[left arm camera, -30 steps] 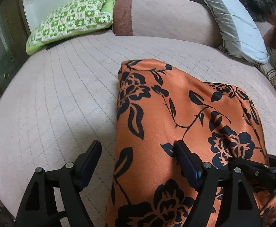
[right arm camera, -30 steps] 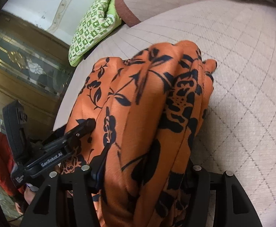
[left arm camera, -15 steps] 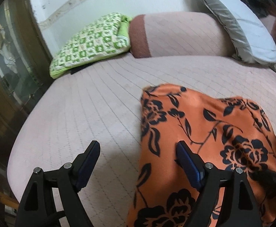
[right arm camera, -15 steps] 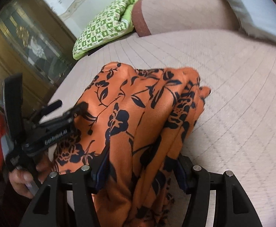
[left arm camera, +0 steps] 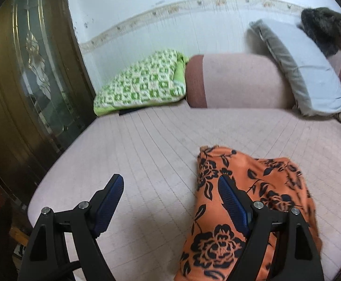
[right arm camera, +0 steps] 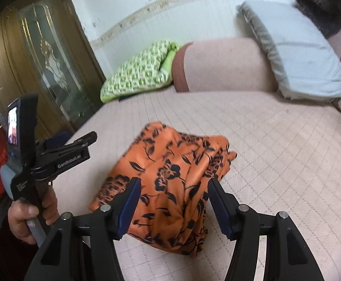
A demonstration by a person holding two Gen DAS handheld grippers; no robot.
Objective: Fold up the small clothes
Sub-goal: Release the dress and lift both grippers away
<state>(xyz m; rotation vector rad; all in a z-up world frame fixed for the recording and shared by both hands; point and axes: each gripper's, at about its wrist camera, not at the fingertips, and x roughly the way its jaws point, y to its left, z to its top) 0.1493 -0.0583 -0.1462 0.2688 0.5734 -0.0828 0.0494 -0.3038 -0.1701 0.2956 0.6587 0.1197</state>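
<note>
Since the earlier frames both grippers have drawn back from the cloth, and the right one, which a second ago had the fabric bunched between its fingers, now stands released.

Left wrist view. The left gripper (left arm camera: 170, 201) occupies the bottom of the frame with its jaws spread wide and nothing between them. Its left finger is over bare pink quilted mattress (left arm camera: 151, 145); its right finger overlaps the near edge of the orange floral garment (left arm camera: 259, 182), though contact cannot be judged. The garment lies as a compact folded bundle in the lower right of the frame. Across the upper part sit a green patterned cushion (left arm camera: 142, 82), a pink bolster (left arm camera: 238, 82) and a grey pillow (left arm camera: 306, 72); a wooden cabinet (left arm camera: 23, 82) fills the left edge.

Right wrist view. The right gripper (right arm camera: 172, 205) sits at bottom centre, jaws apart on either side of the bundle's near end, not pressing it. The garment rests in the middle of the frame on the mattress, its right side in loose vertical pleats. The left gripper, held in the person's hand (right arm camera: 30, 213), appears at the left edge, clear of the cloth.

Judgement: the fold appears set down and let go; the pleated side may need smoothing.
</note>
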